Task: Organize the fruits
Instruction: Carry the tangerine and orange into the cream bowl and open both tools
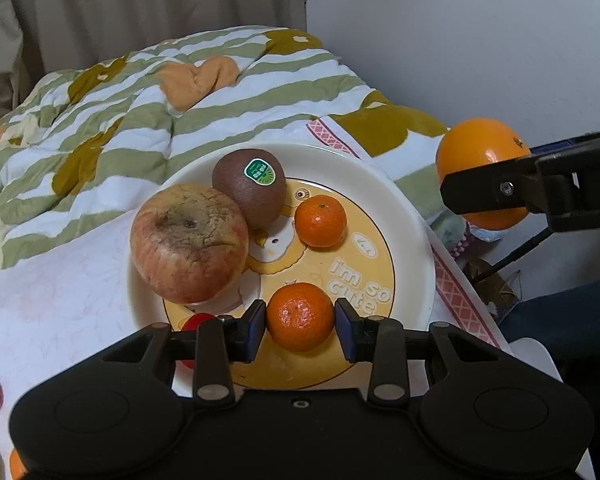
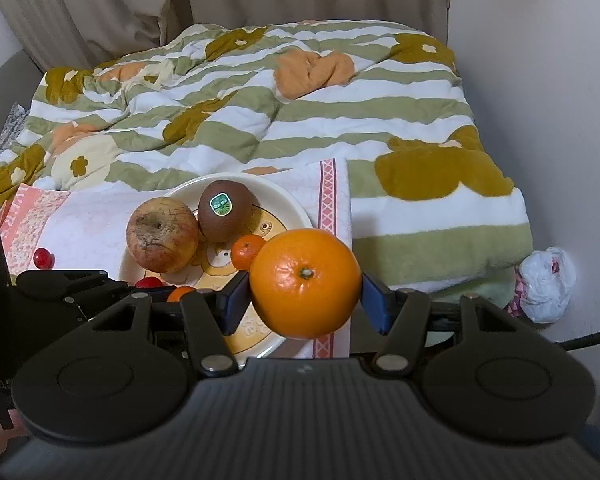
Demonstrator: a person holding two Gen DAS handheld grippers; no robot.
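A cream plate [image 1: 412, 240] with a yellow cartoon print holds a wrinkled apple [image 1: 188, 244], a kiwi [image 1: 250, 188] with a green sticker and a small mandarin [image 1: 320, 221]. My left gripper [image 1: 300, 324] is low over the plate's near side. Its blue pads touch both sides of a second small mandarin [image 1: 300, 316], which sits at plate level. My right gripper [image 2: 305, 292] is shut on a large orange [image 2: 305, 282], held in the air over the plate's [image 2: 292, 204] right edge. The orange [image 1: 476, 156] also shows at the right of the left wrist view.
The plate rests on a white cloth [image 1: 60, 300] with a pink border, spread over a striped flowered quilt [image 1: 140, 100]. Small red fruits lie by the plate [image 1: 198, 320] and further left [image 2: 43, 258]. A white plastic bag [image 2: 546, 284] sits by the right wall.
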